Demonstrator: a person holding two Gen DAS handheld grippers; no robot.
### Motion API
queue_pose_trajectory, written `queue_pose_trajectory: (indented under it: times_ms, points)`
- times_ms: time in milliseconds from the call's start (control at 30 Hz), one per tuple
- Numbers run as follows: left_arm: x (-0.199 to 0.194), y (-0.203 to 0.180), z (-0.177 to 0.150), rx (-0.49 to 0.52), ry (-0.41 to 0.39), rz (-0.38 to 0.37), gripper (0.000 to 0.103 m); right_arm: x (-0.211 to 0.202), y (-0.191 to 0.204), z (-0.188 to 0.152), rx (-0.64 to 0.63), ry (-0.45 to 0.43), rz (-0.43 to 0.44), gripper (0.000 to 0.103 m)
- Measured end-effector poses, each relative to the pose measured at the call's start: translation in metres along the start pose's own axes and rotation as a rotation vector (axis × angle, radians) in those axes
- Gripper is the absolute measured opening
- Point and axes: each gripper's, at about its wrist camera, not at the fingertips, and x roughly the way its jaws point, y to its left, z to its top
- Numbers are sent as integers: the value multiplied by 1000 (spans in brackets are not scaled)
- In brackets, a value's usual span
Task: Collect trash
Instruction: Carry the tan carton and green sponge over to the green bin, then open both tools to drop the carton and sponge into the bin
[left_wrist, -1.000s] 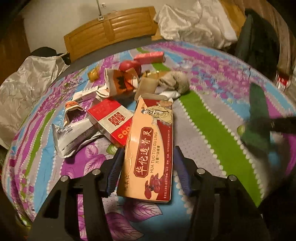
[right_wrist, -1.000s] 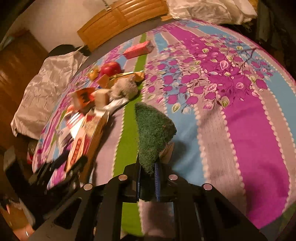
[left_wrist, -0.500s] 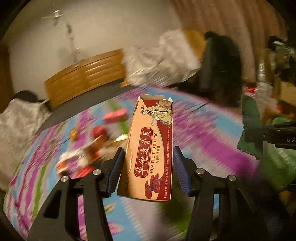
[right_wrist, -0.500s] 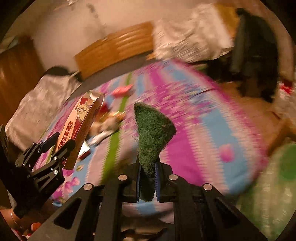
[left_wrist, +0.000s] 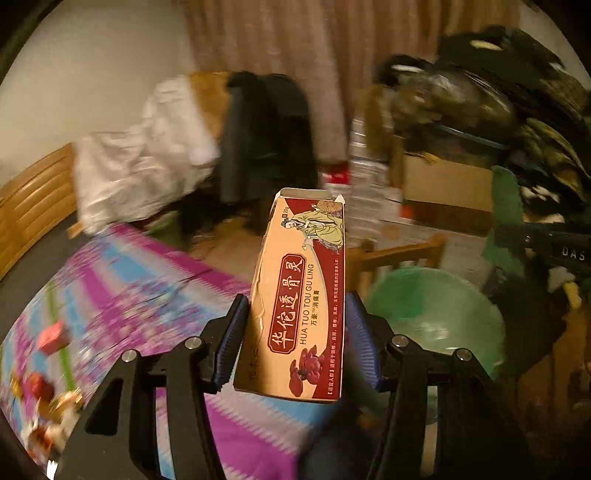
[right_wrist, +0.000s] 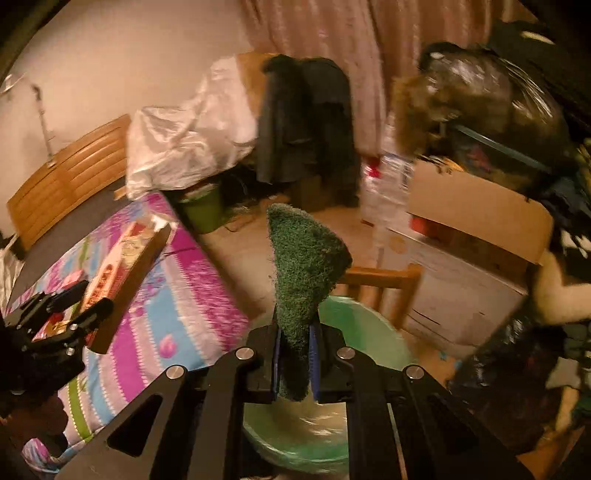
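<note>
My left gripper (left_wrist: 297, 339) is shut on a long orange and red medicine carton (left_wrist: 303, 291) and holds it in the air past the bed's edge. The carton also shows in the right wrist view (right_wrist: 125, 258), at the left. My right gripper (right_wrist: 295, 354) is shut on a folded green scouring pad (right_wrist: 304, 266), held above a bin lined with a green bag (right_wrist: 354, 325). The same bin (left_wrist: 439, 314) lies right of the carton in the left wrist view. More trash (left_wrist: 51, 369) lies on the flowered bedspread (left_wrist: 140, 288) at the lower left.
A wooden chair (right_wrist: 384, 288) stands behind the bin. A cardboard box (right_wrist: 476, 210), water bottles (right_wrist: 384, 184), dark bags (right_wrist: 491, 96), hanging dark clothes (right_wrist: 303, 122), a small green bucket (right_wrist: 203, 210) and a white sheet (right_wrist: 192, 133) crowd the floor beyond the bed.
Both grippers lifted off the bed and swung right, carrying the carton and the green pad. The view went from the trash pile on the bedspread to the green-lined bin.
</note>
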Motion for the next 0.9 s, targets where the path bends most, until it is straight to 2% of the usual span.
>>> queue_pose_trajectory:
  times_ms: [133,200,433,767,833,867,900]
  points:
    - [42,-39,21,31,72,-100,52,11,-40,-1,36,52,-53,13]
    - [59,-54,27,32,109,-123,52,21,-53,-6,68,82,-62,13]
    - [76,-92,21,75,172,-144,52,48,-67,-19,113,147,-31,13]
    - [85,-99,13,91,208,-138,52,72,-69,-33,142,204,24,13]
    - [86,-98,14,86,212,-155,52,75,-65,-34,135,210,34,13]
    - [87,-98,13,86,222,-189,53,76,-64,-35,131,210,43,17]
    - [89,-99,12,86,236,-208,53,76,-60,-35,126,208,52,34]
